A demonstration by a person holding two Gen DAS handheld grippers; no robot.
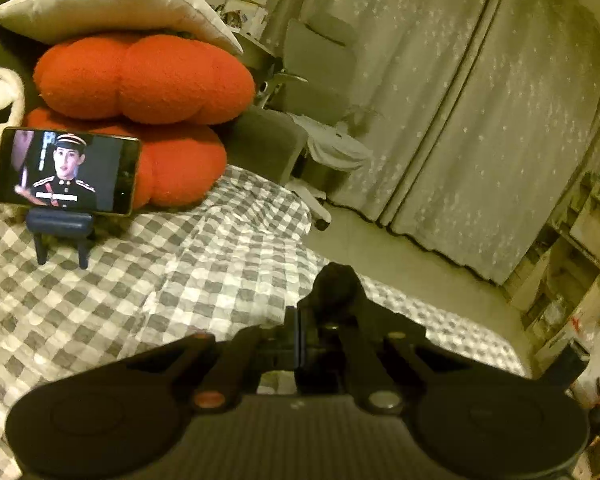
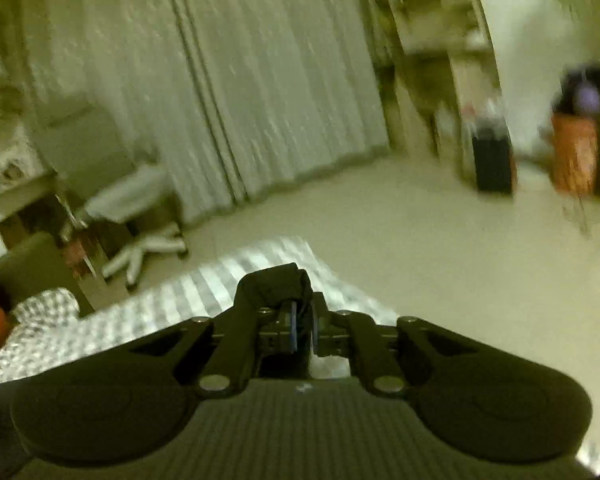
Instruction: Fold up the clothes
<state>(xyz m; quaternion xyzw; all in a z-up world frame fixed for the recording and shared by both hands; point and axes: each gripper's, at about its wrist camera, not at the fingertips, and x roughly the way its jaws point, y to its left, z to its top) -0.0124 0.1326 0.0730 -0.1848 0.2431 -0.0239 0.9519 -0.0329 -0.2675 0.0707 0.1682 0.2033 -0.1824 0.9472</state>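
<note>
fuzzy lobed red cushions [image 1: 140, 80], checkered bedspread [image 1: 140, 288]

Lighting: dim indoor, warm yellow-green cast in both views; source not visible.
Brightest item, left wrist view: lit phone screen [image 1: 66, 171], middle left, sharp and unglared.
Checked bedcover [image 1: 148, 280]: pale patches slightly washed out at frame centre.
Curtain [image 1: 480, 128]: grainy, soft.
Gripper body, lower frame, both views: near black, detail lost in shadow.
Right wrist view: heavy motion blur; curtain [image 2: 268, 92] streaked, items at upper right smeared, office chair [image 2: 140, 216] soft.
Distortion: fisheye bending of straight lines, dark vignette in the corners.
</note>
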